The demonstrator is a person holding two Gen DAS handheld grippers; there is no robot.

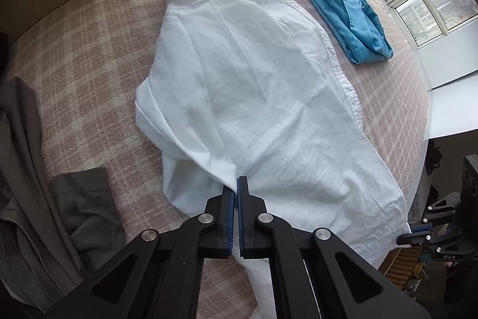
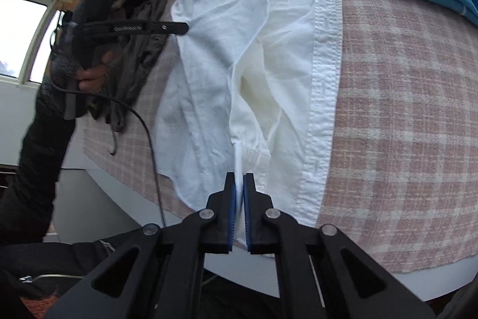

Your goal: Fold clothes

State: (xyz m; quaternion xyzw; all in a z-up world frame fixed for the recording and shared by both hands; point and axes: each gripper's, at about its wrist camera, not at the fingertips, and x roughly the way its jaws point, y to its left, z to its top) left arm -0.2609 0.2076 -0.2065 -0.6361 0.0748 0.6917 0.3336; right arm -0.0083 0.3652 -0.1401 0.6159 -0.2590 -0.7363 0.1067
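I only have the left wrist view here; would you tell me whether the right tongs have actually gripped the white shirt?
Observer: Yes, the right tongs are shut on a narrow fold of the white shirt.
Operator: Is anything trailing from my left tool?
Observer: A black cable drops from its handle across the plaid cloth.
Operator: Where does my grip sit from your side?
Observer: The left tongs pinch the shirt's edge beside the grey garment.
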